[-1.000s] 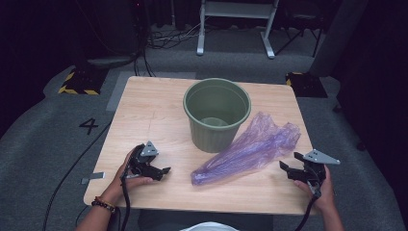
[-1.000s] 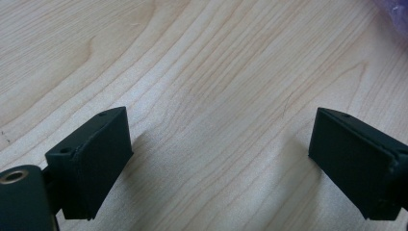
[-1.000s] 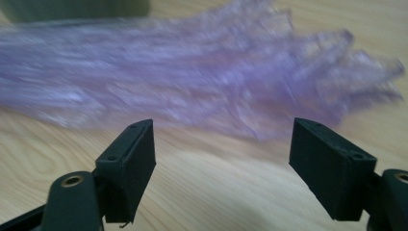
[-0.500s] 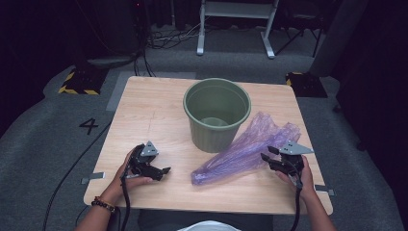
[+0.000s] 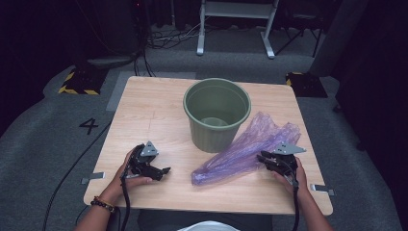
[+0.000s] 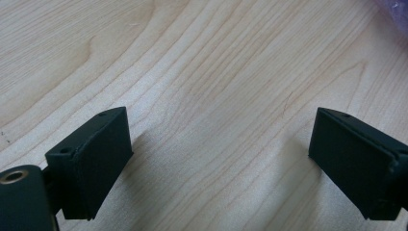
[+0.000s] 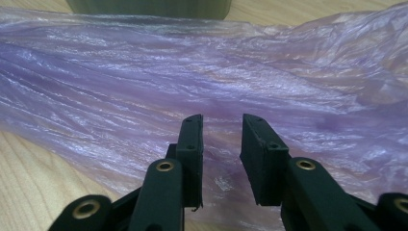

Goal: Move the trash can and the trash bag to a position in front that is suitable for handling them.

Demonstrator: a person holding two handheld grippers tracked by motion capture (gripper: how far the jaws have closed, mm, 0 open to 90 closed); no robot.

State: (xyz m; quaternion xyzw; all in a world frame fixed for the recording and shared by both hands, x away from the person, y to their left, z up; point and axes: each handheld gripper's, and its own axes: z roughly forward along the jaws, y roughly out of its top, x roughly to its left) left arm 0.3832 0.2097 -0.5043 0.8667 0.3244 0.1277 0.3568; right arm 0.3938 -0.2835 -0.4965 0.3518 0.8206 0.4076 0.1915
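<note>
High view: wooden table (image 5: 159, 110) w/ a green bucket (image 5: 217, 114) standing upright near its far-centre. A purple plastic bag (image 5: 245, 150) lies flat and crumpled on the tabletop, running diagonally from just right of the bucket's base down toward the front-centre; its upper part touches or nearly touches the bucket's side, can't tell which.

Right gripper (image 5: 267, 160) sits at the bag's right edge, about mid-length, held low over the table by the right hand (image 5: 291, 174). Right gripper view: jaws have just been closing and now stand narrow, w/ a small gap between them; bag film (image 7: 202, 82) lies directly under and ahead of the tips, w/ some of it in the gap. Can't tell if the pads actually press on the film yet – gap looks unpinched. Bucket base (image 7: 149, 7) shows at the top edge of that view, beyond the bag.

Left gripper (image 5: 159, 171) rests at front-left of the table in the left hand (image 5: 130, 175), well apart from the bag's near end. Left gripper view: jaws wide apart, bare wood grain between them, a sliver of purple bag (image 6: 398, 9) at the top right corner.
</note>
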